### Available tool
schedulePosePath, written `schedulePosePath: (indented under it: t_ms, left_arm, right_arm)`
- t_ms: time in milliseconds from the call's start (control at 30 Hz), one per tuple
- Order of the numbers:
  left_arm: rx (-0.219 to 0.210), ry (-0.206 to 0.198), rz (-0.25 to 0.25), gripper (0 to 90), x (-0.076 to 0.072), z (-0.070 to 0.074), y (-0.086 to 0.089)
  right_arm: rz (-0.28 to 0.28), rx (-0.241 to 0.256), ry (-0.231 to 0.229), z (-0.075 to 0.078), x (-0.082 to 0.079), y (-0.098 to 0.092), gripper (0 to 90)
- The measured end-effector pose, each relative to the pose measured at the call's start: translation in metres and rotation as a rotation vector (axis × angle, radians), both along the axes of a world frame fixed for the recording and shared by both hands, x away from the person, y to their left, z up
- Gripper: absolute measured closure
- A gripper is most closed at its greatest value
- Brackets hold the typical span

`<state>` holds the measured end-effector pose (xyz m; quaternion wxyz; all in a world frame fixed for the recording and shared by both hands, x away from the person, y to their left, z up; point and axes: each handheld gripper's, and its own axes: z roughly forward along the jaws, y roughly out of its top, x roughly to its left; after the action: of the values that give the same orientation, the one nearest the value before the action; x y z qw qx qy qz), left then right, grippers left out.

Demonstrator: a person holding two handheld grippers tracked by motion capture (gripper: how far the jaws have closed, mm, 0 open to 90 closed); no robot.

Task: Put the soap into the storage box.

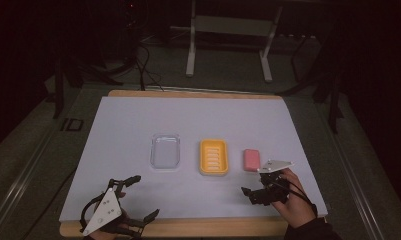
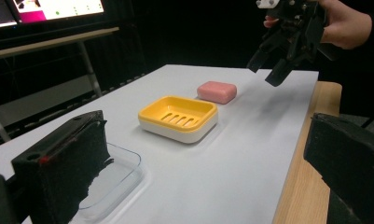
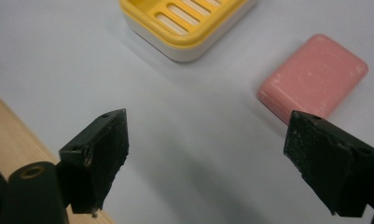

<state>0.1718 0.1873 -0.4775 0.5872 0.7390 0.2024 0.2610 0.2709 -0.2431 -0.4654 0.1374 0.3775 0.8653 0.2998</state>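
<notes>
While both grippers hang back near the person's edge of the table, the three items sit in a row across the middle of the white sheet [image 1: 138, 120]. I'll use the yellow soap dish [image 1: 213, 156] as the landmark. It's a slotted yellow tray on a white base, standing flat and with nothing in it.

The pink soap bar [image 1: 251, 159] lies just to the right of the dish in the high view, close but not touching, flat on the sheet. On the dish's other side is a clear plastic lid or tray [image 1: 165, 150], also apart from it.

The right gripper [image 1: 254, 192] sits on the near side of the dish and off to its right, just in front of the soap. Its jaws are spread wide with nothing between them. In the right gripper view the soap [image 3: 315, 77] shows beyond the far jaw and the corner of the dish [image 3: 184, 23] is up top; no contact with either.

The left gripper [image 1: 138, 200] is well away from the dish, near the front left, past the clear tray and by the wooden table edge [image 1: 188, 227]. It's released too, jaws far apart and holding nothing. From the left gripper view you can see the dish [image 2: 179, 117], the soap [image 2: 217, 91] behind it, and the right gripper [image 2: 268, 65] hovering above the sheet in the person's hand [image 2: 343, 23].
</notes>
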Motion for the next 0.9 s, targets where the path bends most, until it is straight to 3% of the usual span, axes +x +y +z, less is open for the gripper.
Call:
schedulePosePath:
  t_ms: [67, 100, 133, 167, 367, 433, 567, 700, 833, 900]
  left_arm:
    - [0.001, 0.001, 0.001, 0.4, 0.0, 0.0, 0.0]
    - [0.002, 0.001, 0.001, 0.5, 0.0, 0.0, 0.0]
    - [0.002, 0.001, 0.0, 0.5, 0.0, 0.0, 0.0]
    - [0.001, 0.001, 0.0, 0.5, 0.0, 0.0, -0.001]
    - [0.008, 0.005, 0.002, 0.5, 0.0, -0.001, -0.001]
    - [0.008, 0.006, 0.001, 0.4, 0.0, -0.001, -0.001]
    - [0.009, 0.007, 0.001, 0.4, 0.0, -0.001, -0.001]
    - [0.009, 0.009, 0.0, 0.4, 0.0, -0.001, -0.001]
    - [0.009, 0.01, -0.001, 0.5, 0.0, -0.001, -0.001]
    - [0.008, 0.011, -0.001, 0.4, 0.0, -0.001, -0.001]
  right_arm:
    - [-0.027, -0.031, -0.003, 0.001, 0.0, 0.002, 14.8]
    - [-0.049, -0.03, 0.015, 0.002, 0.0, 0.002, 19.1]
    - [-0.074, -0.029, 0.061, 0.003, 0.001, 0.002, 21.3]
    - [-0.091, -0.043, 0.068, 0.003, 0.002, 0.003, 21.3]
    - [-0.191, -0.12, 0.211, -0.001, 0.009, 0.007, 18.2]
    - [-0.21, -0.161, 0.232, -0.003, 0.011, 0.01, 19.2]
    - [-0.274, -0.213, 0.337, -0.008, 0.017, 0.015, 23.4]
    - [-0.333, -0.201, 0.412, -0.006, 0.021, 0.017, 21.7]
    - [-0.389, -0.204, 0.457, -0.004, 0.024, 0.017, 18.5]
    - [-0.436, -0.207, 0.523, -0.002, 0.028, 0.015, 17.3]
